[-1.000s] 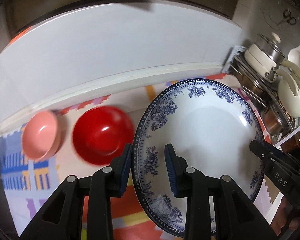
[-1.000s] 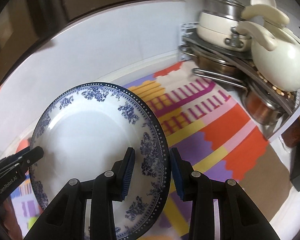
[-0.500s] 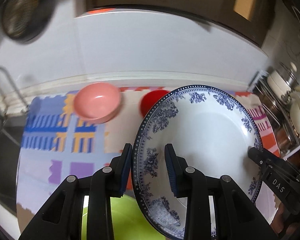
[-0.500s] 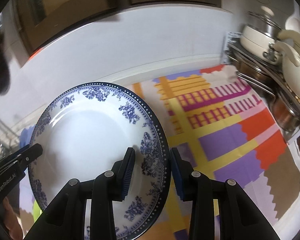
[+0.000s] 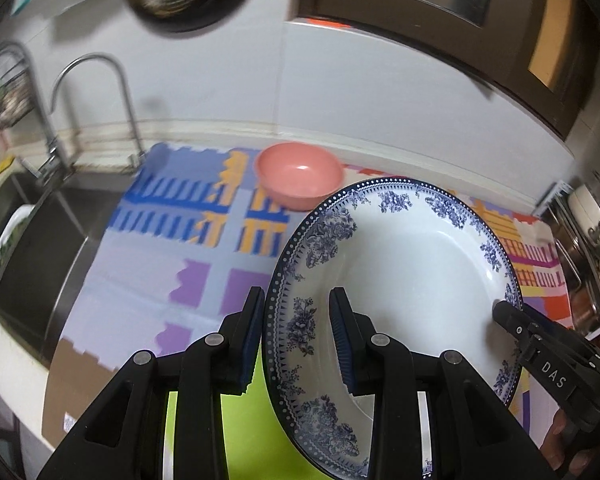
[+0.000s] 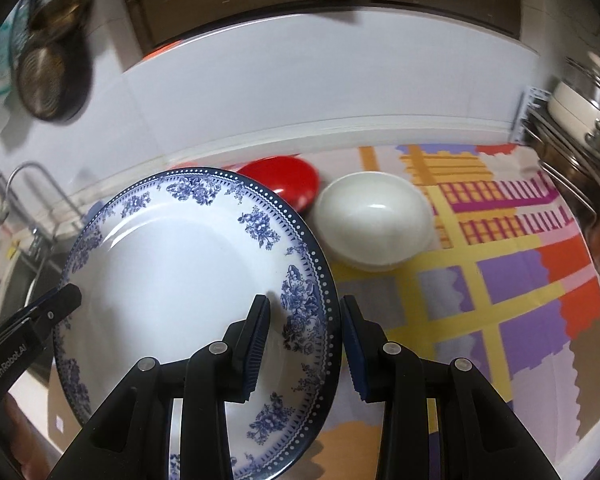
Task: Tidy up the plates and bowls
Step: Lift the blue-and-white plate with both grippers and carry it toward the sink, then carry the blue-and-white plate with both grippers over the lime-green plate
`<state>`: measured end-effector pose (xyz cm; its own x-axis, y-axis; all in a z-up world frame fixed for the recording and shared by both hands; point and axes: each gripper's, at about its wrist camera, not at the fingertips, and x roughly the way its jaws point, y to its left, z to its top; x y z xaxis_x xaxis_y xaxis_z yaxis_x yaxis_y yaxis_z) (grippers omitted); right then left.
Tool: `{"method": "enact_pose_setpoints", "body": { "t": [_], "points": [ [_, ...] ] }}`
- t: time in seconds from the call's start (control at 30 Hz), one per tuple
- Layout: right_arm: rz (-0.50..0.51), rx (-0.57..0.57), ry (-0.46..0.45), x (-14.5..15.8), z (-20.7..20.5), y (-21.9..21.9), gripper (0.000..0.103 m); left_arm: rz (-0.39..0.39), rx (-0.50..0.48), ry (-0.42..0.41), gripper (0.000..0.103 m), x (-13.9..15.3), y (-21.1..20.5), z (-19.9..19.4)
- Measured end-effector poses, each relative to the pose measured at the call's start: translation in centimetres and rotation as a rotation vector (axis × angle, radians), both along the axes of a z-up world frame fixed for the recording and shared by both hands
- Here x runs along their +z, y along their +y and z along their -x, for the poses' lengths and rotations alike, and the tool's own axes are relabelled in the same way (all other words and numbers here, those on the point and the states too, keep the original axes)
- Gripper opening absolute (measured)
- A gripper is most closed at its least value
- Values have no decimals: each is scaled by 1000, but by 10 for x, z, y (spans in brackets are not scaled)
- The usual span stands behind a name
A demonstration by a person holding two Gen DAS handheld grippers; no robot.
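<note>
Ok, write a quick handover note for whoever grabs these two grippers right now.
Left gripper: shut on the plate, on its left rim.
Right gripper: shut on the same plate, on its right rim.
The plate is held up above the mat.
On the mat: pink bowl, red bowl, white bowl; a green thing lies below the plate.
Done: plate picked up.
Left: set it down, then sort the bowls.

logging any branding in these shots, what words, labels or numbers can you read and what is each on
"DAS" on the black body of the right gripper, seen in the left wrist view.
"GenRobot.AI" on the black body of the left gripper, seen in the right wrist view.
A small sticker on the brown countertop is too small to read.
The blue and white plate carries only a floral pattern, no text.
</note>
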<state>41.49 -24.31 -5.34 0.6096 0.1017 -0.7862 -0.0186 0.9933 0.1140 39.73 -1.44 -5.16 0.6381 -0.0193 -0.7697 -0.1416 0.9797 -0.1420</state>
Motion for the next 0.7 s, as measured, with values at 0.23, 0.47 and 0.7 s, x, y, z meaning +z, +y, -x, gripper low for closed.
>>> {"method": "enact_pose_setpoints", "body": {
  "t": [0.23,0.47,0.7],
  "points": [
    [22,95,-3,-7,15,35,37,21,87,39,33,-16,33,32],
    [53,191,18,-19,24,70,37,28,156,85,33,-34,57,54],
    [67,256,67,-39,30,90,37,37,196,140,33,-52,70,63]
  ]
}}
